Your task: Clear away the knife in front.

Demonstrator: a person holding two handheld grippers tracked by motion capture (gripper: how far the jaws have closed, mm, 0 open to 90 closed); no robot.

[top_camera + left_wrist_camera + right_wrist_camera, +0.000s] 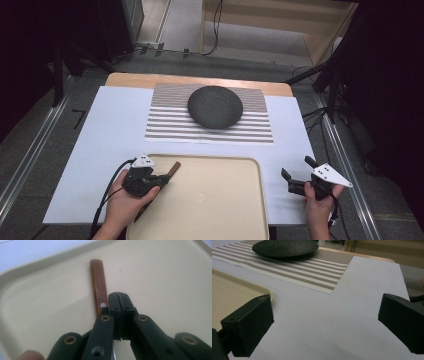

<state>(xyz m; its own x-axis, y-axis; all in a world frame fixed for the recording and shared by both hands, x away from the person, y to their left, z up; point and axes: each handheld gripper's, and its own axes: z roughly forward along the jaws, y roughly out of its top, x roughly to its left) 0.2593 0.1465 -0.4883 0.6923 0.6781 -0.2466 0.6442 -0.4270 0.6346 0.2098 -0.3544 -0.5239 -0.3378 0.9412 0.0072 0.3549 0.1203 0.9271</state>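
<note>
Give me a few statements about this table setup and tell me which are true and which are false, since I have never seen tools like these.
1. The dark round plate sits on the striped mat. True.
2. The right gripper has its fingers closed tight. False: in the right gripper view they stand wide apart with nothing between them.
3. The left gripper is over the beige tray, and a brown wooden handle pokes out by its closed fingers. True.
4. The plate is on the tray. False: it lies beyond the tray, on the mat.
5. The right gripper hovers over the tray. False: it is to the tray's right, above the white sheet.
</note>
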